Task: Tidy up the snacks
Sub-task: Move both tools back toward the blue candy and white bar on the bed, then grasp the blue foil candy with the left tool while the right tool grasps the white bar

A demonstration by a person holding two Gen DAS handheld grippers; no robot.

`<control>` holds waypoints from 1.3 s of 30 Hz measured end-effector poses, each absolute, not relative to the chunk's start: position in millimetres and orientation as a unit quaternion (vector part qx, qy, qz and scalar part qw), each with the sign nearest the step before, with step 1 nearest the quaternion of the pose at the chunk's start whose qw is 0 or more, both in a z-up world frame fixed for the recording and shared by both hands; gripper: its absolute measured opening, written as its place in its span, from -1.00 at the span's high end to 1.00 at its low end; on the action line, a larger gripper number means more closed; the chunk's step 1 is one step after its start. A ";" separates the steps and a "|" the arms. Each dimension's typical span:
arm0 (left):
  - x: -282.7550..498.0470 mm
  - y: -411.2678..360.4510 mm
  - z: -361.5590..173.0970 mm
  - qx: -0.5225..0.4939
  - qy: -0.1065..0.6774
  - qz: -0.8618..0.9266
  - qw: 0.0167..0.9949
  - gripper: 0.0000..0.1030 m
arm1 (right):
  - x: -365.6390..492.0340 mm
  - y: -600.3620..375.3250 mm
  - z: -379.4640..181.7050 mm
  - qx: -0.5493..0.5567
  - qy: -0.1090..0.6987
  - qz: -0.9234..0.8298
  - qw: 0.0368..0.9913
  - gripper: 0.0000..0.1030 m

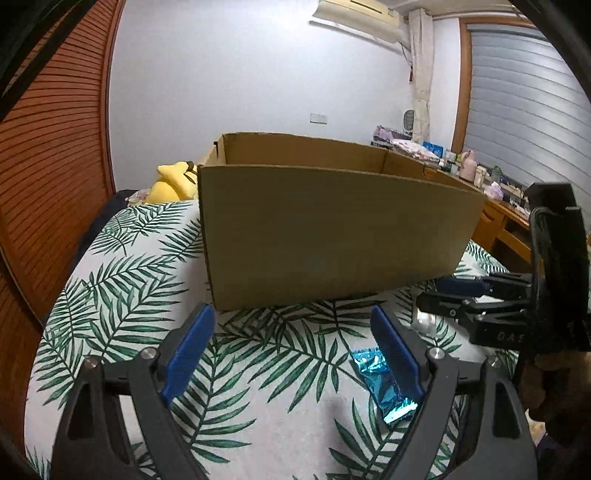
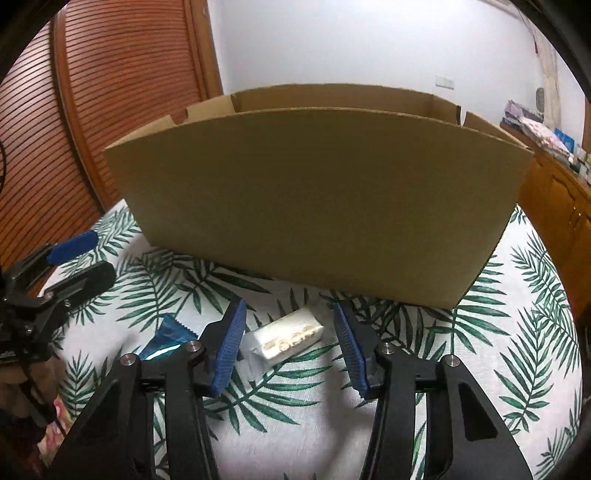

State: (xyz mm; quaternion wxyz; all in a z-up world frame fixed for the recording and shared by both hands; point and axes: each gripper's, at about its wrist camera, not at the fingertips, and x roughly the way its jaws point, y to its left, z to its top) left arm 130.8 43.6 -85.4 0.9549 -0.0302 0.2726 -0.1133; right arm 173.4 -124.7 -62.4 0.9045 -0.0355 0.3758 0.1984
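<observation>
Two hand-held grippers hung low over a bed spread printed with green palm leaves. The left gripper had its blue-padded jaws spread wide with nothing between them; a shiny blue snack packet lay flat on the spread just inside its right finger, partly hidden behind that pad. The right gripper stood about half open, its jaws on either side of a small white snack pack with a row of gold rings printed on it; the pack rested on the spread and the pads were clear of it on both sides. The same blue packet showed as a corner of foil just to the left of that gripper. Just beyond both snacks stood an open brown cardboard box, its flaps up and its near wall hiding the inside. A yellow plush toy lay past the box's left corner. Farther off were a slatted wooden door on the left, a cluttered wooden desk on the right, and a wall air conditioner above.
</observation>
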 end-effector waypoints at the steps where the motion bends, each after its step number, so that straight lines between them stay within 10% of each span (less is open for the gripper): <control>1: 131.3 44.3 -85.4 -0.031 0.271 -0.111 0.956 -0.69 | 174.9 -123.9 -62.9 -0.037 0.380 0.196 0.903 0.03; 12: 132.1 47.8 -91.1 -0.038 0.272 -0.085 0.958 -0.68 | 180.1 -127.7 -74.0 -0.051 0.426 0.170 0.887 0.04; 16: 131.3 44.3 -91.4 -0.028 0.272 -0.082 0.958 -0.68 | 177.4 -132.1 -73.4 -0.066 0.423 0.168 0.888 0.62; 36: 127.4 22.5 -95.0 -0.034 0.314 -0.108 0.943 -0.64 | 108.8 -186.7 -78.9 -0.006 0.362 0.176 0.915 0.63; 39: 124.2 13.7 -96.4 -0.040 0.324 -0.121 0.938 -0.31 | 105.4 -189.7 -81.2 0.006 0.362 0.176 0.916 0.63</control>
